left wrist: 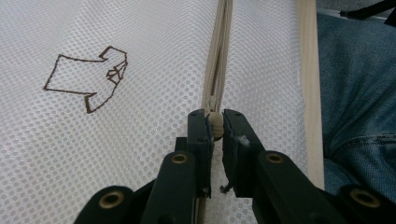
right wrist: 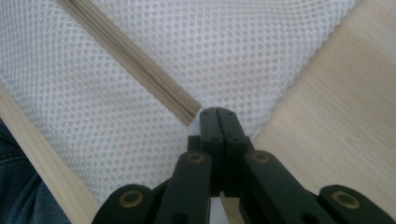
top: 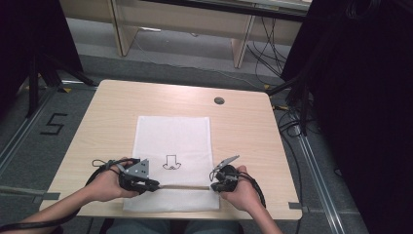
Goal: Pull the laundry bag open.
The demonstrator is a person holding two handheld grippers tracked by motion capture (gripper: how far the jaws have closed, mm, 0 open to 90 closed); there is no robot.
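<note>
1. Nearest me, the left gripper [left wrist: 214, 122] has its black jaws nipped on the small beige zipper pull [left wrist: 215, 125].
2. The right gripper [right wrist: 218, 112] is clamped fully together, pinning the mesh just past the zipper's far end.
3. The long beige zipper [top: 181, 186] runs straight between them, left to right; I'd say the pull travels rightward.
4. The flat white mesh laundry bag [top: 173, 136] stretches away across the pale wooden table [top: 243, 131].

floor [top: 29, 146]: taped numeral "5" | mesh bag [top: 185, 134]: outline shirt symbol, no lettering
</note>
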